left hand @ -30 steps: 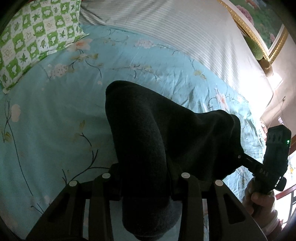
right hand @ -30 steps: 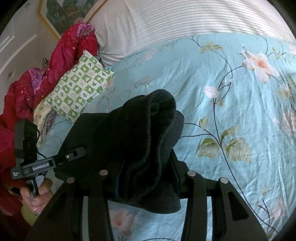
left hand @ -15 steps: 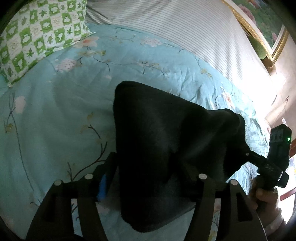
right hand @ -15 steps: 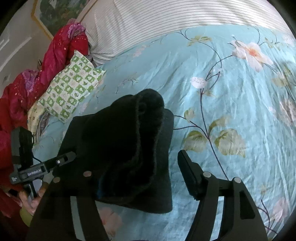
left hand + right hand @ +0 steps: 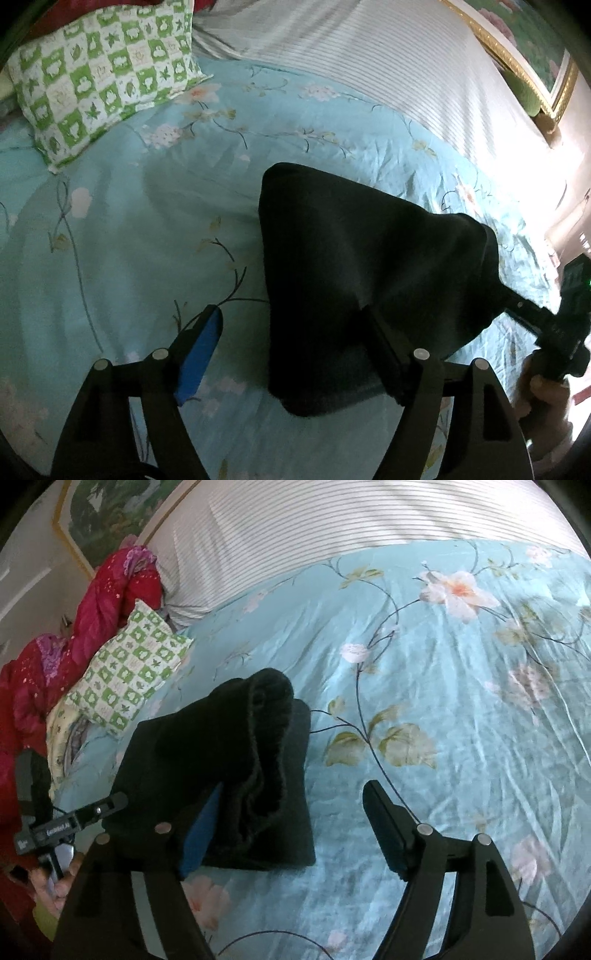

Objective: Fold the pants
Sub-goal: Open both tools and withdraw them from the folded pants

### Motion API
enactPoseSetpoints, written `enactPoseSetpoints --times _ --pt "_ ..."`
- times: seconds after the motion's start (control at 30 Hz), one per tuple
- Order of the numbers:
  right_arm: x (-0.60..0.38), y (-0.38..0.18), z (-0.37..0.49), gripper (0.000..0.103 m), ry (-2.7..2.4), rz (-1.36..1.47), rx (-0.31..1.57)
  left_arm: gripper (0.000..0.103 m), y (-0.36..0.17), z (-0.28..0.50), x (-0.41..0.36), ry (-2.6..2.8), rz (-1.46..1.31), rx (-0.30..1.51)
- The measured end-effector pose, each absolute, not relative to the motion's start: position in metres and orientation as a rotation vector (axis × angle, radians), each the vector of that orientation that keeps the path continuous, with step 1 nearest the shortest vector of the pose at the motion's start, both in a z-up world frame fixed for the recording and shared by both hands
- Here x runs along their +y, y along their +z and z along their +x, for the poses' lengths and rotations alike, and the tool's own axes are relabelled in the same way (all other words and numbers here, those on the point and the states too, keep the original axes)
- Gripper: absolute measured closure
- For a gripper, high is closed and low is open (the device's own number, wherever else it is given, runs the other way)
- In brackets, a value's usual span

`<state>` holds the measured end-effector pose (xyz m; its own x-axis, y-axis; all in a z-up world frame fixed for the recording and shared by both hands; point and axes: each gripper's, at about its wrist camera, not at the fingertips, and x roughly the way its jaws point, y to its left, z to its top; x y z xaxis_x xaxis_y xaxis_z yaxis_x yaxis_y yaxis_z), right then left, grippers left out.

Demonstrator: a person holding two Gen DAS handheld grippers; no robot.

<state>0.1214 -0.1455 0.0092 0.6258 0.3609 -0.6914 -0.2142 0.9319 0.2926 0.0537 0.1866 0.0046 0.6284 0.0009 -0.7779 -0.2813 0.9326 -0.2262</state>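
Observation:
The black pants (image 5: 362, 280) lie folded into a thick bundle on the light blue flowered bedspread (image 5: 122, 236). My left gripper (image 5: 291, 354) is open, its fingers spread at the bundle's near left corner; the cloth lies between them and over the right finger. In the right wrist view the pants (image 5: 229, 760) show a rolled upper layer on a flat lower layer. My right gripper (image 5: 288, 830) is open at the bundle's near right corner, its left finger against the cloth, its right finger over bare bedspread (image 5: 443, 672).
A green and white checked pillow (image 5: 96, 88) lies at the far left of the bed. A striped white quilt (image 5: 369, 62) lies at the far side. A red padded blanket (image 5: 74, 627) is heaped beyond the pillow. A framed painting (image 5: 528, 55) hangs behind.
Both grippers were shut on the folded pants a second ago. Both have opened and let go, and the bundle now rests on the bed.

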Motion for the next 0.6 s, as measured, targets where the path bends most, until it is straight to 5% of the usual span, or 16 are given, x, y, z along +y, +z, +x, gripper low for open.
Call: enactPoseSetpoints --times 0.6 --pt "-0.09 0.044 0.052 0.014 0.364 -0.094 0.704 0.019 0.02 0.014 0.131 0.285 -0.137 0.821"
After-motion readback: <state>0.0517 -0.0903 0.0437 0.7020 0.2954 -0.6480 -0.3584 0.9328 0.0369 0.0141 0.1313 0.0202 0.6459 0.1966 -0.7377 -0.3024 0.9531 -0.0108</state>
